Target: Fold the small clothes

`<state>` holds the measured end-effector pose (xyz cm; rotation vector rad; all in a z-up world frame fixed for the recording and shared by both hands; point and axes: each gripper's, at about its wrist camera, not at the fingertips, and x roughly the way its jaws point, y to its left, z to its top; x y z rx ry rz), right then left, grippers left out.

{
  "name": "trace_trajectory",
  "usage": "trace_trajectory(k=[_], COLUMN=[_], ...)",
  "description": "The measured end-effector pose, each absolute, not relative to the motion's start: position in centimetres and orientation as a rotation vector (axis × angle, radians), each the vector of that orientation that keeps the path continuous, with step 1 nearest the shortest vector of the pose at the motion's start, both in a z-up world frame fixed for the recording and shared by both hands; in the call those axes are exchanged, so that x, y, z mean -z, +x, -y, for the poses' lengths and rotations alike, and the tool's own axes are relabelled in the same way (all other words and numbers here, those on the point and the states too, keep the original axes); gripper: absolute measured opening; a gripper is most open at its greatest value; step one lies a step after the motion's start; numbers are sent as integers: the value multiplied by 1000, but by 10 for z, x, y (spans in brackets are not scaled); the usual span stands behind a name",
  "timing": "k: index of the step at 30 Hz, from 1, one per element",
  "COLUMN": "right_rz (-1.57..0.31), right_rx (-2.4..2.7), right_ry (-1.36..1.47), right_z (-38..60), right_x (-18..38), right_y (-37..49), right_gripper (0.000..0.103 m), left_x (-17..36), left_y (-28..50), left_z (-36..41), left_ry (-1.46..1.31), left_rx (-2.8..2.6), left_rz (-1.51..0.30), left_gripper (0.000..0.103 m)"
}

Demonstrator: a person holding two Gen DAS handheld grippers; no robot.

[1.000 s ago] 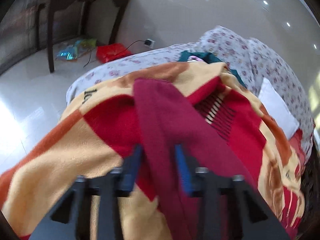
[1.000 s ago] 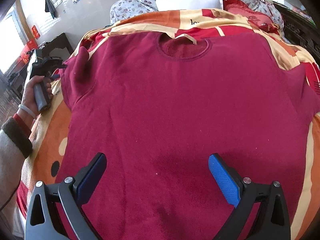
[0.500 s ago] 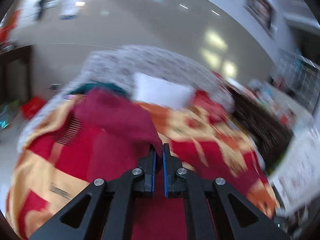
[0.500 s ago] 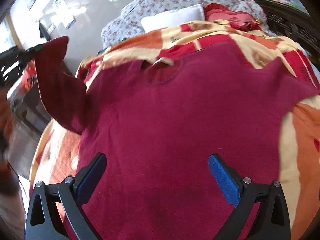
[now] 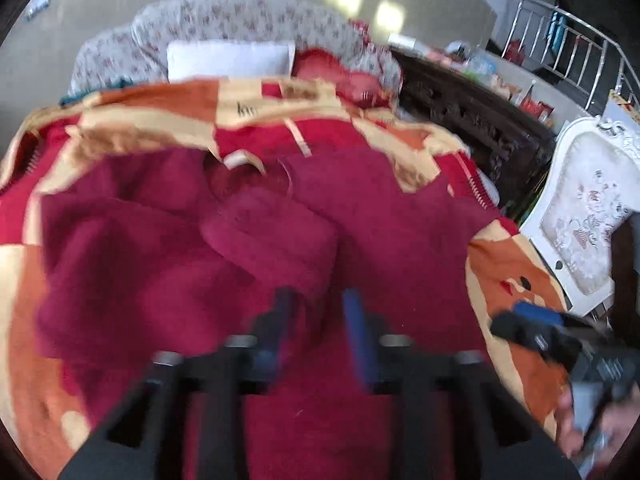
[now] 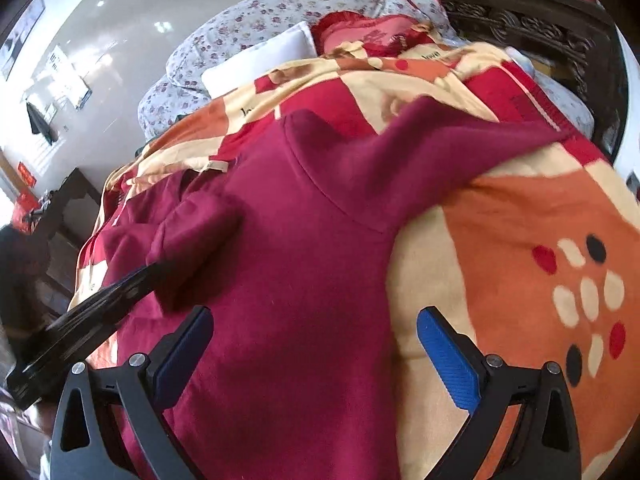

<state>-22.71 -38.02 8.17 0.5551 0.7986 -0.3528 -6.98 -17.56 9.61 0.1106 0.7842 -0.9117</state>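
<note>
Left-wrist view badly motion-blurred: left gripper (image 5: 318,312) fingers smeared, gap visible but whether cloth sits btwn them can't be told. Right gripper (image 5: 552,340) at frame edge, blurred, hand partly cut off. In right-wrist view, left gripper (image 6: 132,280) tips buried under the folded sleeve (image 6: 196,240). Shirt (image 6: 288,280) hem cut off at bottom edge; blanket (image 6: 520,240) print perhaps lettering, too small to read.

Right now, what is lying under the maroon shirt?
The maroon shirt lies on an orange, red and cream patterned blanket, which shows all around it. What is beneath the blanket is covered.
</note>
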Motion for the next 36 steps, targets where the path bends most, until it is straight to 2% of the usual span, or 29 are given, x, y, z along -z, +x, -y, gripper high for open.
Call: trace_trajectory(k=[2,3,6,13,17,18,19,22,24,27,29,31,33,35,36], right_rz=[-783,-776,-770,-819,-856,-873,-895,-876,-829,-786,-807,-839,-811,-777,-770], right_rx=[334,328,298,182,153,167,201,231,255,271,257,258,247,213,218], right_ry=[518,498,411,252,44,18,8,106,125,185,235,283,421,478,460], right_z=[377,375,368,313,264,263,268,300,317,338,352,361,374,379,378], right_x=[-90,-93,-101,-99,-68,-58,-47,-50,-66,-82,-76,-65,-57,-56,-56], right_y=[-215,-209,-172,-101,-64,-56,-52,-68,-97,-141,-159,-164,-172,-171,-169], right_gripper=[103,103,103,103,100,87,59,32,27,27,37,88,91,90,86], left_x=[-107,-113,-115,-63,-41,-39,-36,-28,-21,-16,-18,-17,-17,-17,-17], left_y=[-76,-76,-60,0,10,9,10,11,14,15,13,11,10,10,11], left_z=[150,137,106,64,65,63,66,66,64,61,62,65,66,64,64], left_ry=[115,120,151,46,20,18,21,19,-3,-34,-43,-30,-26,-37,-40], left_rx=[858,811,630,370,370,376,385,396,408,425,440,442,444,446,447], left_rz=[-688,-638,-591,-750,-804,-811,-814,-815,-842,-862,-856,-851,-850,-852,-855], left_gripper=[80,82,82,82,82,82,82,82,82,82,82,82,82,82,82])
